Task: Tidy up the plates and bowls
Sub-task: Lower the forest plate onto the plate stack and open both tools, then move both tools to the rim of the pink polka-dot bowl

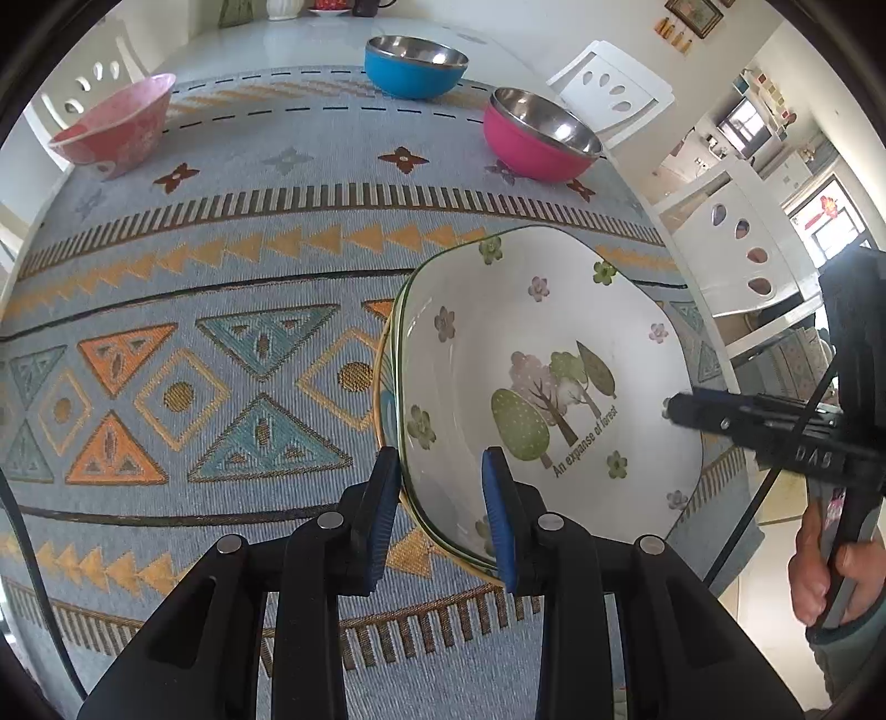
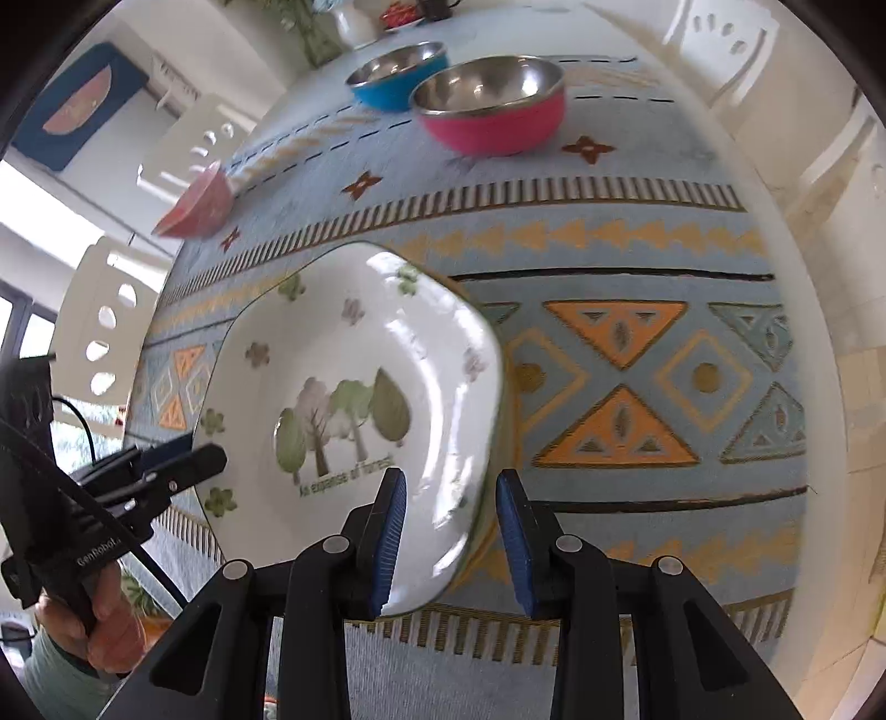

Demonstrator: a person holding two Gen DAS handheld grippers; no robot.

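A white square plate with a tree picture [image 1: 542,387] [image 2: 354,399] lies on the patterned tablecloth, on top of another plate whose rim shows at its edge. My left gripper [image 1: 440,520] is open with its jaws either side of the plate's left rim. My right gripper [image 2: 451,531] is open with its jaws either side of the plate's right rim. A red patterned bowl [image 1: 113,124] [image 2: 196,207], a blue steel bowl [image 1: 415,66] [image 2: 398,75] and a pink steel bowl [image 1: 540,135] [image 2: 493,105] stand at the far side.
The patterned cloth [image 1: 221,310] covers the near part of the table. White chairs [image 1: 736,243] [image 2: 105,332] stand on both sides. A vase and a dish of red fruit [image 2: 398,14] stand at the far end.
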